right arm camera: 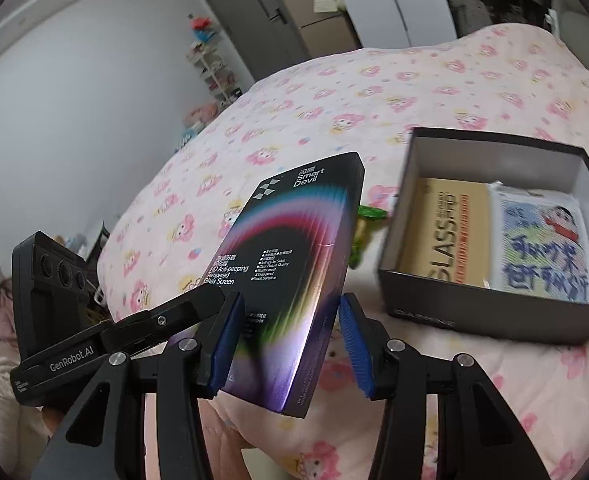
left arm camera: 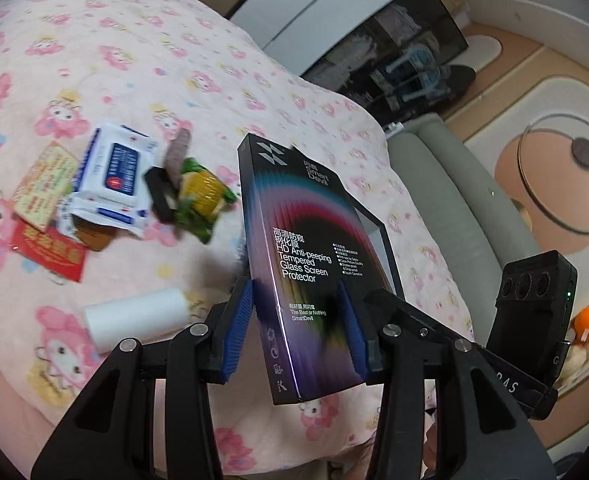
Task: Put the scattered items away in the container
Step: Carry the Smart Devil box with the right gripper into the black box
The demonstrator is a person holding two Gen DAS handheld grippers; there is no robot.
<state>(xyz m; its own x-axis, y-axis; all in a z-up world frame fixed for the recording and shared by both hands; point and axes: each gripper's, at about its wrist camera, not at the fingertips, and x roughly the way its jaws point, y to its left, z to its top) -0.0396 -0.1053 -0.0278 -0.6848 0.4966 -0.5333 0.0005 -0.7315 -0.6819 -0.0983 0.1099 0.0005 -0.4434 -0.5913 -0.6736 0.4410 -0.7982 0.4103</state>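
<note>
A black screen protector box [left arm camera: 306, 264] with rainbow print stands between the blue pads of my left gripper [left arm camera: 300, 328], held above the pink bed. It also sits between the pads of my right gripper [right arm camera: 290, 340], as the right wrist view [right arm camera: 290, 272] shows. Both grippers are closed on its sides. A grey open container [right arm camera: 474, 312] lies on the bed to the right, holding a yellow glass-film box [right arm camera: 442, 232] and a cartoon-print pack [right arm camera: 542, 248]. Scattered items lie at the left: a wipes pack [left arm camera: 114, 168], a corn snack packet [left arm camera: 202, 196], a white roll [left arm camera: 136, 316].
Red and yellow card packets [left arm camera: 46, 216] and a dark small box [left arm camera: 160, 196] lie among the scattered pile. A grey sofa [left arm camera: 454, 200] and a round glass table [left arm camera: 566, 184] stand beyond the bed's right edge. A door and shelves [right arm camera: 214, 64] stand behind the bed.
</note>
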